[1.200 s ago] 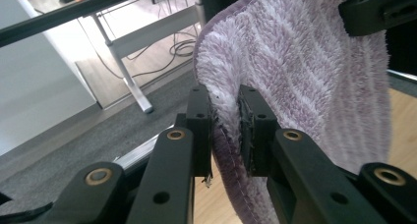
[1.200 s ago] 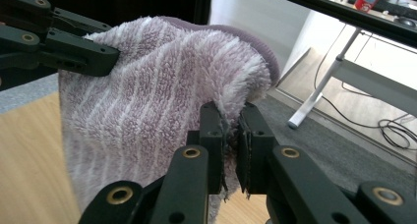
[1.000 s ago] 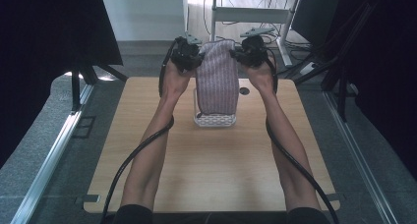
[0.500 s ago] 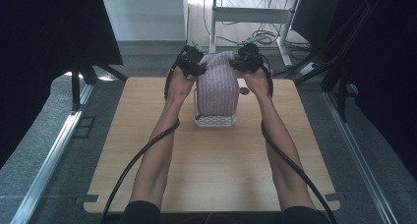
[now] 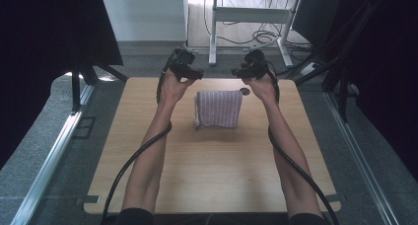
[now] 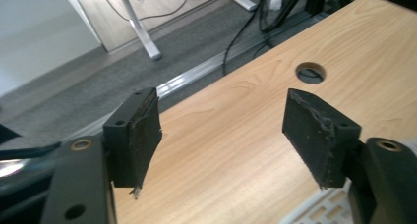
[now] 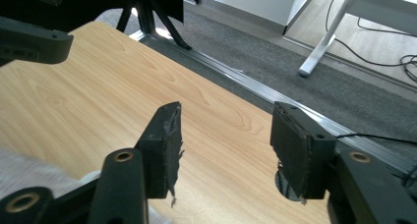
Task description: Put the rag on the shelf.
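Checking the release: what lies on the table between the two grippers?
In the high view, bare wood between the left gripper and right gripper; the folded cloth lies just nearer the person.

In the high view the folded striped cloth (image 5: 218, 109) is too small for its weave or fold layers to be read, and the near edge of the wooden table (image 5: 207, 175) is partly covered by the person's forearms, which are cut off at the bottom edge. In the left gripper view the cloth shows as a pale sliver cut by the bottom right corner. In the right gripper view it is a blurred pale patch (lower left), and the round table hole (image 7: 285, 184) is mostly hidden behind a jaw.
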A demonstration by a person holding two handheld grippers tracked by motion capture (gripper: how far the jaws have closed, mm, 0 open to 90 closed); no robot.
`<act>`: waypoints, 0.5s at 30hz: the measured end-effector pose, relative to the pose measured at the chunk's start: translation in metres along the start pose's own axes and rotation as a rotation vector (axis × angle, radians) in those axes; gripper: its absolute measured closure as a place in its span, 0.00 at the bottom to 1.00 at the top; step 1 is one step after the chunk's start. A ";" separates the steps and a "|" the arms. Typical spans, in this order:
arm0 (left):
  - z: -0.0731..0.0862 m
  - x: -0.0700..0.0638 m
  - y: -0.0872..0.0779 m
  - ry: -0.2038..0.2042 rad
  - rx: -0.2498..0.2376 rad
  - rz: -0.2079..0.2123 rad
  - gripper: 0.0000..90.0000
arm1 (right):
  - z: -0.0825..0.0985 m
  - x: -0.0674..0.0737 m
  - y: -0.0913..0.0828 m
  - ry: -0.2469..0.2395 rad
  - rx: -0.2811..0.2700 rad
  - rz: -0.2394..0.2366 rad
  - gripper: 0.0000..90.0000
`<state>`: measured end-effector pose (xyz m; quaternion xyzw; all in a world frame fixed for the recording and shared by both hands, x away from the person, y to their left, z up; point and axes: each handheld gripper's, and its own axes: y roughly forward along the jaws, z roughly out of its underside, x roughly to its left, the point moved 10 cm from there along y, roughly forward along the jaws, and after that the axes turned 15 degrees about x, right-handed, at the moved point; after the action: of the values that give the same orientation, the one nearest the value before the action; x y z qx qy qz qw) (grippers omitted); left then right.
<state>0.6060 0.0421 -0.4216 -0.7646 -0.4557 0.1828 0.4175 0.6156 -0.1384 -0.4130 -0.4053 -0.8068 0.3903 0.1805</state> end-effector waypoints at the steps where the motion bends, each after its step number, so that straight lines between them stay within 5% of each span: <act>1: 0.001 -0.001 -0.001 0.002 0.007 0.024 0.30 | 0.001 0.000 -0.002 0.002 -0.005 -0.002 0.49; 8: 0.005 -0.008 -0.016 -0.018 -0.013 0.115 0.23 | 0.005 0.008 -0.016 0.005 -0.025 -0.052 0.40; 15: 0.010 -0.020 -0.026 0.019 -0.010 0.158 0.18 | 0.014 0.021 -0.025 -0.029 -0.016 -0.088 0.32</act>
<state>0.5745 0.0356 -0.4083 -0.8021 -0.3906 0.2056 0.4022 0.5814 -0.1375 -0.4033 -0.3652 -0.8295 0.3812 0.1824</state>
